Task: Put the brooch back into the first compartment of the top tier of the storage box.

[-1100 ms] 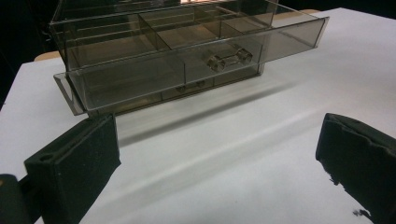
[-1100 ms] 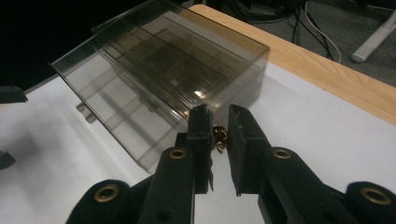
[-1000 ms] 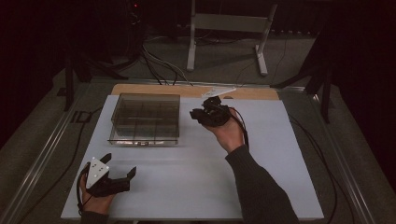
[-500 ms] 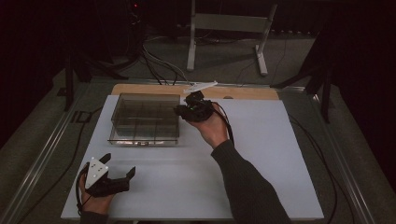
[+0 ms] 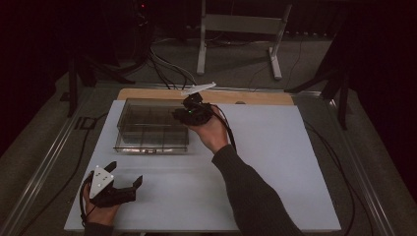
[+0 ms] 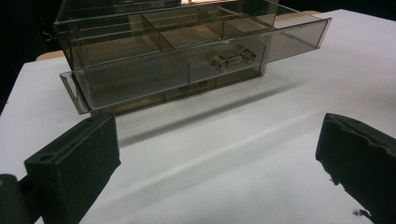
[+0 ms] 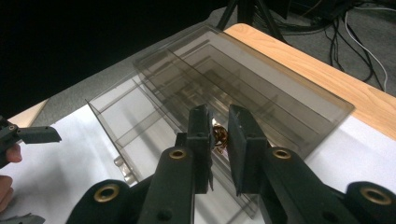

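Holding small coppery piece in right jaws over clear box | left jaws wide

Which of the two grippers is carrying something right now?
The right gripper, over the clear organizer box, pinches a small coppery object. The left gripper rests open and empty at the near table edge.

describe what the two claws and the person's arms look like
Both claws are black with two blocky jaws. The left claw carries a grey three-cornered plate; the right claw has brass-ringed holes and a dark trailing cable. The right arm wears a dark sleeve.
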### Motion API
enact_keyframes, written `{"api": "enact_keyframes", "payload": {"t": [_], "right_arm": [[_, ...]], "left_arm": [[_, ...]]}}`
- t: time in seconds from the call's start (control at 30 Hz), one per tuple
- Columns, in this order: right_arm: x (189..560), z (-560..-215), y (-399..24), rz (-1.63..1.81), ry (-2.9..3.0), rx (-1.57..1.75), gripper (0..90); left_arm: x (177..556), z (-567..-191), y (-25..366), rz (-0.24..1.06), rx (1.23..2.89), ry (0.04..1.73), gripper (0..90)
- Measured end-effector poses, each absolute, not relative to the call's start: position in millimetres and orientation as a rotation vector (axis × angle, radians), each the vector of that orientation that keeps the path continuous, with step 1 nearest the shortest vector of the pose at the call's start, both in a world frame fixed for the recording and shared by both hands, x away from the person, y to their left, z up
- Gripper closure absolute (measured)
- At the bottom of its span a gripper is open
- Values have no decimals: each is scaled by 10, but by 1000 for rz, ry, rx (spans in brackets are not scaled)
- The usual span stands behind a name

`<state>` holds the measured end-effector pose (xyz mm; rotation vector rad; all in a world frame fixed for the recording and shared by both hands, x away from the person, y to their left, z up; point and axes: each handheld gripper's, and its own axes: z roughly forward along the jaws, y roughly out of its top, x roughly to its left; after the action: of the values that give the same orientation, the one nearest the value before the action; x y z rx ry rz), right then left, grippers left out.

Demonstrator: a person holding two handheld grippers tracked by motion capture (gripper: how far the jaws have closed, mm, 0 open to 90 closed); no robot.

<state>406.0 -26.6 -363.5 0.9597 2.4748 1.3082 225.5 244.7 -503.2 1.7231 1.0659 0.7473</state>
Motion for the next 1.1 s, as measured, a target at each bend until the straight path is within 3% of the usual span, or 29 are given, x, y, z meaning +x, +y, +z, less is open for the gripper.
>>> {"api": "enact_keyframes", "payload": {"t": [1.1], "right_arm": [[4044,-3818,353,1381,2547,927,805]], "left_arm": [[2264,-5030,2464,744,1719,1063,4]]}}
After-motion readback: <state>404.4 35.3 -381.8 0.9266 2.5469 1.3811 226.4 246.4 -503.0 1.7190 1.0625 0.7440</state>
